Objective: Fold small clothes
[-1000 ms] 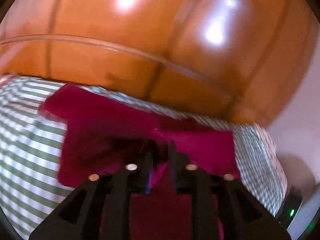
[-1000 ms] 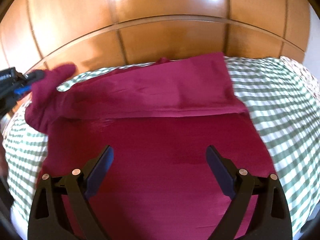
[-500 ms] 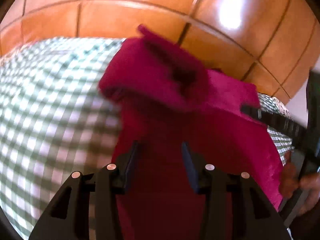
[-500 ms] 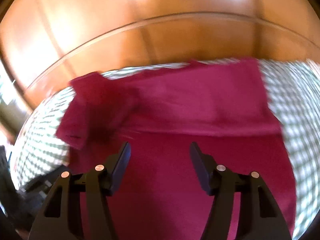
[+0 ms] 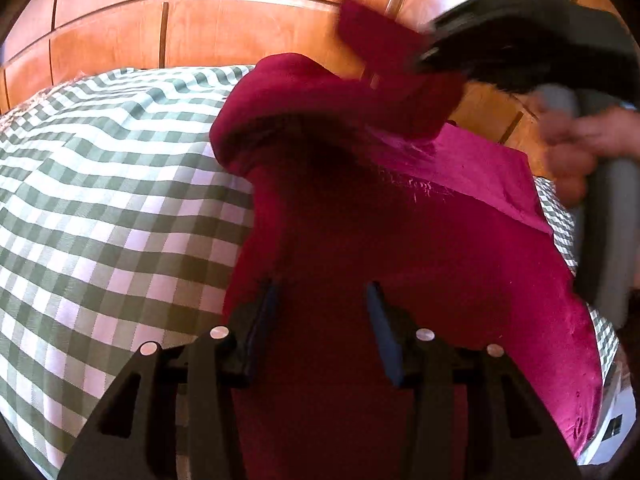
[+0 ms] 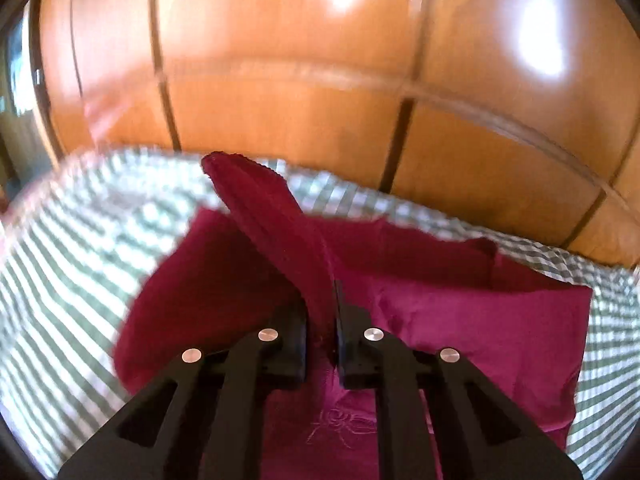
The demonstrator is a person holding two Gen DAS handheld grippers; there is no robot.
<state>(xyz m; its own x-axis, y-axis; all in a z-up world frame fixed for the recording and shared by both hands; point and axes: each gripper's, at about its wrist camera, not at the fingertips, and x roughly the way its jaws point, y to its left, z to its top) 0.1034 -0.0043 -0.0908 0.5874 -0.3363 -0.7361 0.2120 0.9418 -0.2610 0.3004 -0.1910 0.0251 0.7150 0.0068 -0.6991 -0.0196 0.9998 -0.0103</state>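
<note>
Right hand-held gripper [image 6: 320,312] is clenched on a raised flap of the crimson garment [image 6: 460,332], lifting it clear so it can be laid over. Left hand-held gripper [image 5: 320,308] hovers over the cloth, its jaws opening and pressing on nothing. The garment lies on the checked bed [image 5: 100,200], near its far edge below the wooden panelling [image 5: 240,24]; open bedspread remains toward the left edge.

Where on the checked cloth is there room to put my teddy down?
The checked cloth lies bare left of the red garment, up to the wooden panels. A narrower strip shows right of it. The middle is crowded: the garment and both grippers' fingers.
</note>
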